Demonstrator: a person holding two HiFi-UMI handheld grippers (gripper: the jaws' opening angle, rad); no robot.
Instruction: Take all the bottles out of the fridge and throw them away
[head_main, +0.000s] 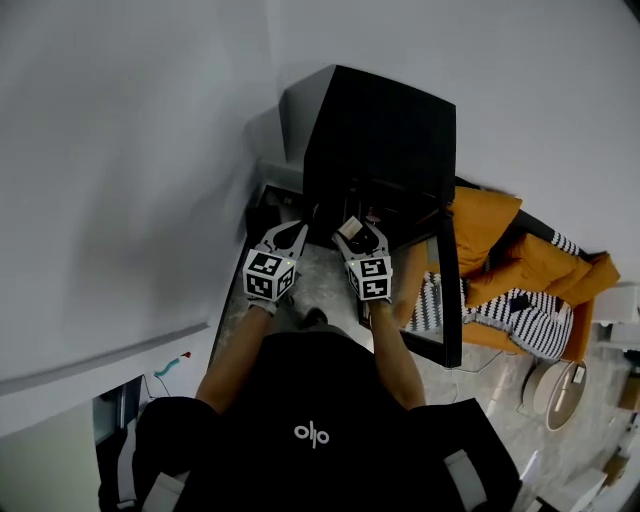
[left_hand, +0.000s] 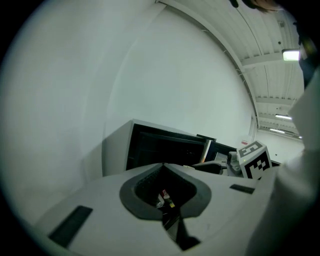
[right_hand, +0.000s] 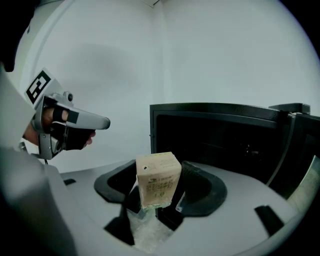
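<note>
Right tongs (right_hand: 157, 197) are clamped on a boxy beige pack (right_hand: 159, 181), jaws spread wide by it. The pack is stood upright between the pads, label toward the camera, with something clear and crinkled seen under it. It is taken to be one of the bottles, though the shape reads more like a carton. Left tongs (left_hand: 169, 212) are closed with nothing in them; only a narrow slit is seen between the jaws.

Both tongs are held side by side, near each other, in front of the fridge (head_main: 380, 130). Its door (head_main: 450, 300) is swung open to the right. The pack is outside the cavity, in front of the opening, gripped by its sides and carried upright, probably so it is not dropped. The left is free, presumably for the next pick.

The fridge interior is dark, so whether more bottles remain inside cannot be told. No bin is seen in any view, so disposal is judged not yet done: the pack is out, drop-off pending.
</note>
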